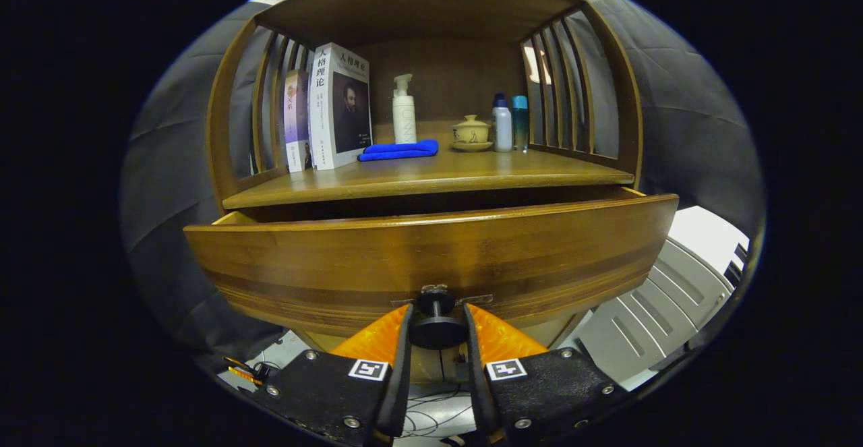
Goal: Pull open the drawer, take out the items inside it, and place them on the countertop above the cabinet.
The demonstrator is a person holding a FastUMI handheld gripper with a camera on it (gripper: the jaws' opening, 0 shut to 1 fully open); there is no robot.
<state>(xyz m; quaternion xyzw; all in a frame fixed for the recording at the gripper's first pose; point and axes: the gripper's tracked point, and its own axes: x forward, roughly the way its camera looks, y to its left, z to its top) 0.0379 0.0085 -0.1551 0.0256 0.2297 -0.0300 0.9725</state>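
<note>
A wooden cabinet's drawer stands pulled partly out, a dark gap showing between its front panel and the countertop above. The drawer front hides whatever lies inside. A dark round knob sticks out of the panel's lower middle. My gripper is shut on this knob, one finger pressed against each side of its disc.
On the countertop stand two books at the left, a white pump bottle, a folded blue cloth, a lidded cup on a saucer and two bottles. Slatted sides fence the shelf. A grey chair is at the right.
</note>
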